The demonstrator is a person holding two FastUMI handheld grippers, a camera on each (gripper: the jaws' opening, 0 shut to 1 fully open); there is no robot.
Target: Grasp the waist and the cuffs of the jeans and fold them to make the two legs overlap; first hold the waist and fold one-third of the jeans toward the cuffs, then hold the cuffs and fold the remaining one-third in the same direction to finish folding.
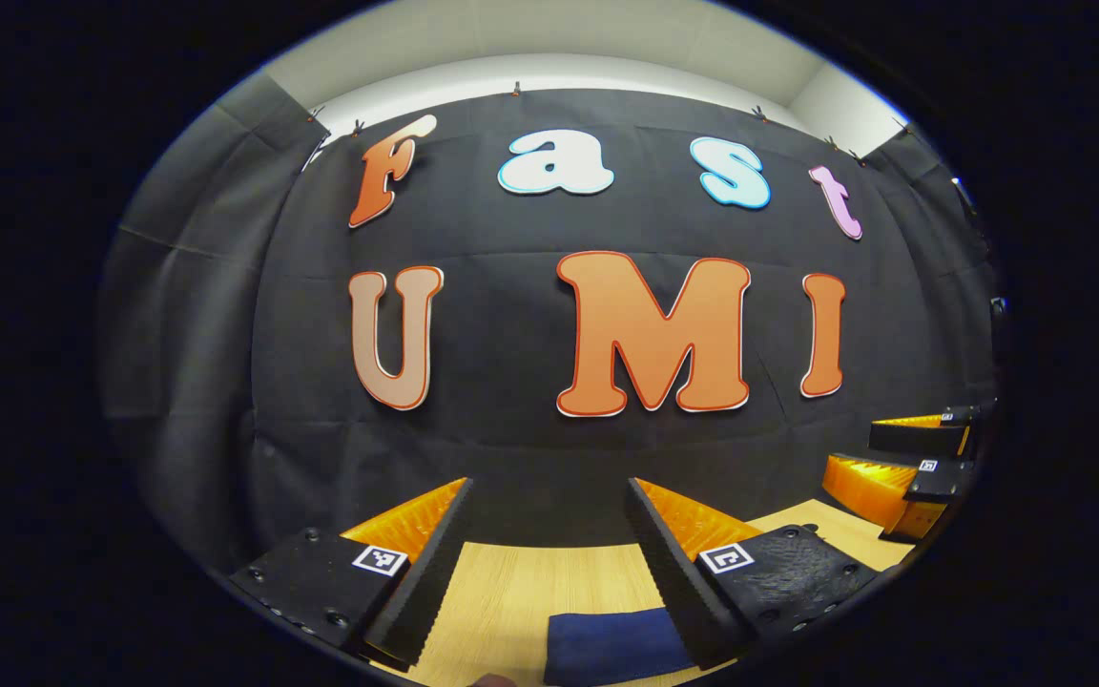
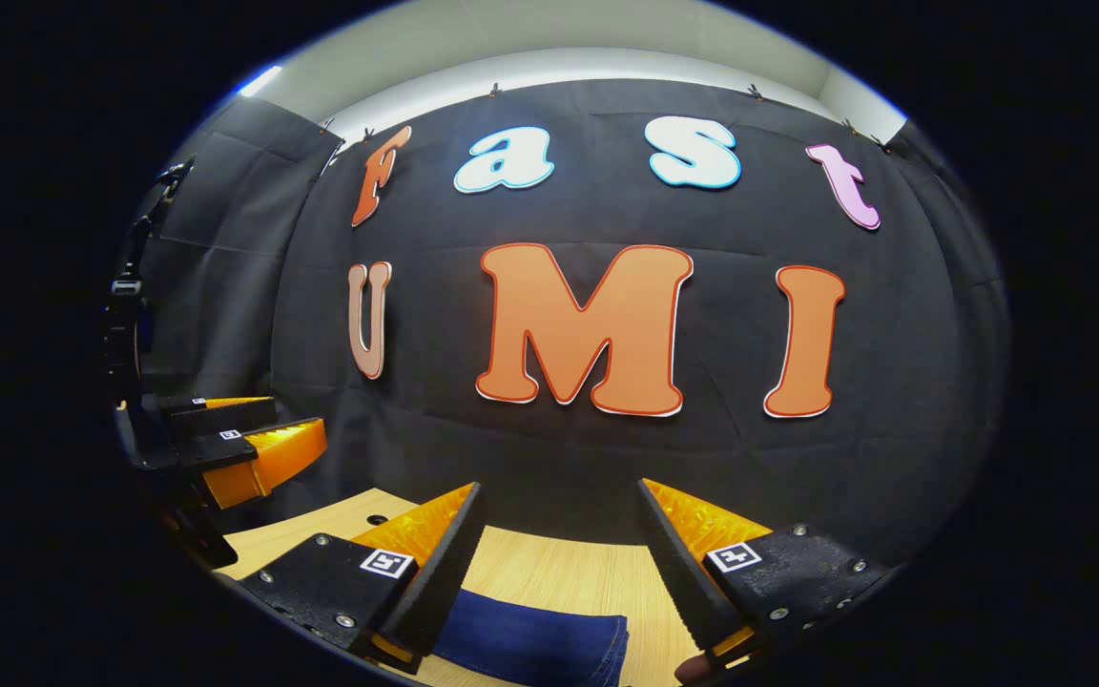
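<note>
Folded jeans (image 2: 535,649) lie on the table (image 2: 559,572); left gripper (image 1: 549,534) and right gripper (image 2: 559,539) both spread, empty

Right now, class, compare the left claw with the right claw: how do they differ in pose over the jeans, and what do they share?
1. In its own view, the left claw has the jeans showing beside its right finger; the right claw has the jeans beside its left finger.
2. Each appears at the other's side above the wooden table.
Shared: both are open, hold nothing, and face the booth wall.
</note>
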